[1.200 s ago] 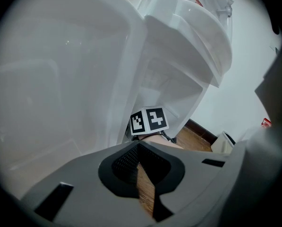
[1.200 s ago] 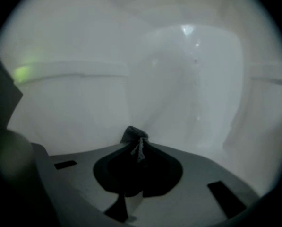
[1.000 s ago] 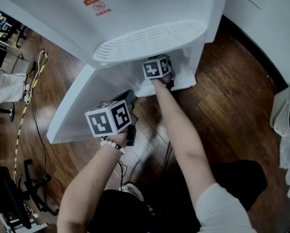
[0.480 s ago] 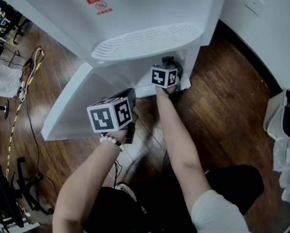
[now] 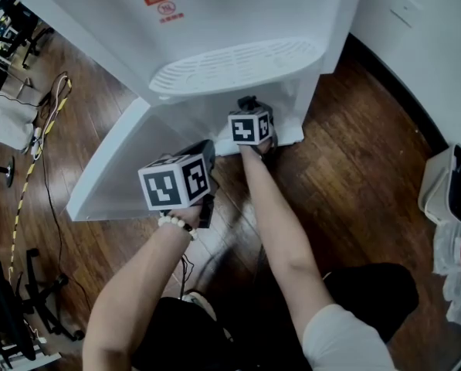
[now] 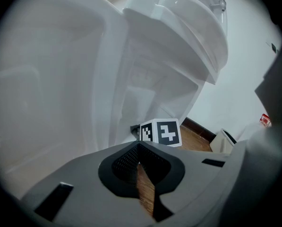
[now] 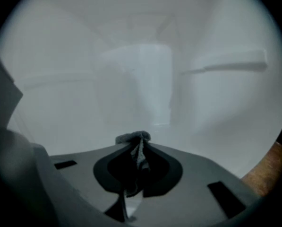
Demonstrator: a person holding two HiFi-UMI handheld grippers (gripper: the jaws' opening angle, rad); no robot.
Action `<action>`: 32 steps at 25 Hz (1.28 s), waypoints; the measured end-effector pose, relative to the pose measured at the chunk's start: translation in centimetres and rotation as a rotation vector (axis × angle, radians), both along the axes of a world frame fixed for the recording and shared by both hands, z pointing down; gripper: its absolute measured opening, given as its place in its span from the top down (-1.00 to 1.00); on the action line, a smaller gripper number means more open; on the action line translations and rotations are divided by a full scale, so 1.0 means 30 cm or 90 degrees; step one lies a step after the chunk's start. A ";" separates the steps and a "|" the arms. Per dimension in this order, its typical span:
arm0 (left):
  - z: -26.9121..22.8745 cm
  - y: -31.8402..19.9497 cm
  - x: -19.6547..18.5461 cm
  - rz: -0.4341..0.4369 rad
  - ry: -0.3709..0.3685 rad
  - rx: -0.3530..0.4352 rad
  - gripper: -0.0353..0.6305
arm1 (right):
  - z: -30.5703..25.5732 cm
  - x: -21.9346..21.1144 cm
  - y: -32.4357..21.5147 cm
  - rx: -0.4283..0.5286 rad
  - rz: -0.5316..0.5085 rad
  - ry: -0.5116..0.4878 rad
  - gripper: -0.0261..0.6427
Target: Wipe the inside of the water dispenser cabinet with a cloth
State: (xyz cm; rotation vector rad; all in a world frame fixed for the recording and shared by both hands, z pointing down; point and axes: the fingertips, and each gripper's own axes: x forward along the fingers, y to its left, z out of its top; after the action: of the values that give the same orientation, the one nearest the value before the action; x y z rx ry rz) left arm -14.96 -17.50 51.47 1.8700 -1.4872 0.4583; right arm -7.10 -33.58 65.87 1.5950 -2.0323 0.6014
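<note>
The white water dispenser [image 5: 238,22] stands over its low cabinet, whose door [image 5: 118,165] swings open to the left. My right gripper [image 5: 251,126] reaches into the cabinet opening below the drip tray [image 5: 230,66]; its tips are hidden there. In the right gripper view, that gripper [image 7: 138,148] is shut on a grey cloth [image 7: 133,138], which pokes out between the jaws in front of the white inner walls [image 7: 145,84]. My left gripper [image 5: 177,182] hangs outside, in front of the open door. Seen in its own view, the left gripper [image 6: 139,161] is shut with nothing in it.
Wooden floor [image 5: 361,168] surrounds the dispenser. A white bin [image 5: 446,180] sits at the right by the wall [image 5: 423,29]. Cables [image 5: 49,122] and stands lie at the far left. The person's arms and knees fill the lower middle.
The right gripper with the cloth has shifted a little sideways and back within the cabinet opening. The left gripper has barely moved.
</note>
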 end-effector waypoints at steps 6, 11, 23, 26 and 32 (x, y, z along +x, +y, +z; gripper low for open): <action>-0.007 0.009 -0.029 -0.010 -0.009 0.000 0.91 | 0.007 -0.152 0.038 -0.014 -0.075 -0.036 0.83; -0.006 0.016 -0.063 -0.018 -0.022 -0.001 0.91 | -0.008 -0.260 0.065 -0.019 -0.125 -0.091 0.83; -0.007 0.008 -0.051 -0.016 -0.029 0.003 0.91 | 0.018 -0.130 0.103 -0.023 -0.082 -0.039 0.84; -0.007 0.006 -0.040 -0.013 -0.028 0.003 0.91 | 0.015 -0.004 0.092 -0.014 -0.012 -0.026 0.84; -0.010 -0.001 -0.026 -0.010 -0.023 0.007 0.91 | 0.022 0.230 0.093 -0.005 0.103 -0.019 0.84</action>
State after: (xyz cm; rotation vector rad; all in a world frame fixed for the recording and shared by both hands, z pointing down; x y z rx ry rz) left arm -15.74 -17.52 51.17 1.8652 -1.5307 0.4806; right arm -0.20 -30.78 66.52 1.7677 -1.9314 0.6936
